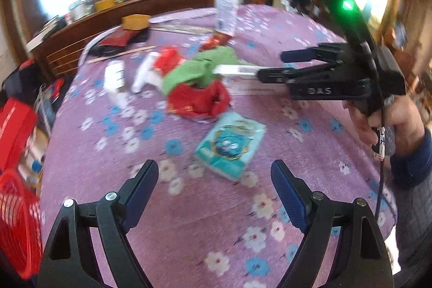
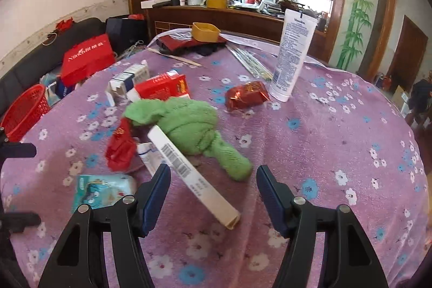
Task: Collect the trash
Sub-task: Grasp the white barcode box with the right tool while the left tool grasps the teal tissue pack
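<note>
Left gripper [image 1: 214,177] spread wide at the bottom of its frame, nothing between the pads, above the purple flowered tablecloth [image 1: 310,26]. Just beyond, mid-frame: a teal tissue packet [image 1: 230,143]. Right gripper [image 2: 213,181] also parted, gripping nothing; a long white box [image 2: 189,172] lay slanted between its fingers, apart from the right pad, contact with the left pad unclear. Behind the box, centre frame: a green cloth [image 2: 189,126]. At the left edge: a red basket [image 2: 25,112].
</note>
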{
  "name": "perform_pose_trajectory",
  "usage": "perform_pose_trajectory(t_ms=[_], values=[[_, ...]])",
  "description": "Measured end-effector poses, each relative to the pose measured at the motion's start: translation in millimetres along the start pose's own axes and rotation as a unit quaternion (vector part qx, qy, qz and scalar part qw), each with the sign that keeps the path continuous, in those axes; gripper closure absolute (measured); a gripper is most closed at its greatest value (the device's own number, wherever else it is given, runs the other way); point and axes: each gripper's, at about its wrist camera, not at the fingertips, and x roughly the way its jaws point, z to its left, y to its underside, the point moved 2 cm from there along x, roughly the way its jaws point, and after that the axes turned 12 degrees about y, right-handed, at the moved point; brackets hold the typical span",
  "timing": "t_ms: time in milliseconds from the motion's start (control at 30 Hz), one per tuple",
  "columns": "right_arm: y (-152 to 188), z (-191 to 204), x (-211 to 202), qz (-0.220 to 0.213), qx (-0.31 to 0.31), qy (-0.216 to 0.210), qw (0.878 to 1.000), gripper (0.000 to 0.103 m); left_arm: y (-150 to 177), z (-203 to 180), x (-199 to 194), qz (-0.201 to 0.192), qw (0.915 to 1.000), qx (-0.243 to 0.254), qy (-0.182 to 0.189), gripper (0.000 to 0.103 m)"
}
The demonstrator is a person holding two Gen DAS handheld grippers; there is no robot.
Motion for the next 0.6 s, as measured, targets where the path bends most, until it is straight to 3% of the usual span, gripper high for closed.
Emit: perform_pose_trajectory(t_ms=[100,200,300,400,600], values=[[5.0,3.1,10.4,0.016,-0.010,0.008,1.000,0.053,-8.9,-0.5,20.6,0.028,0.9994,0.019,0.010,0.019],[11.2,13.0,14.4,0.022,-0.029,0.009,0.999,0.063,-12.6,-1.3,35.4,0.052,0.9979,0.035,0.014,0.019],[13.6,22.5,13.6,0.022,-0.043,0.003,0.999,0.076,-13.5,0.0,45.7,0.058,0.9972,0.047,-0.001,0.019],[9.5,20.4,9.2,0.020,-0.015,-0.030,0.999,0.089,-16.8,4.3,51.9,0.050,0.9975,0.048,-0.014,0.019],[2.6,5.3,0.3,0.011,0.059,-0.090,0.994,0.088,-17.6,11.6,66.2,0.051,0.9984,0.019,0.010,0.026]])
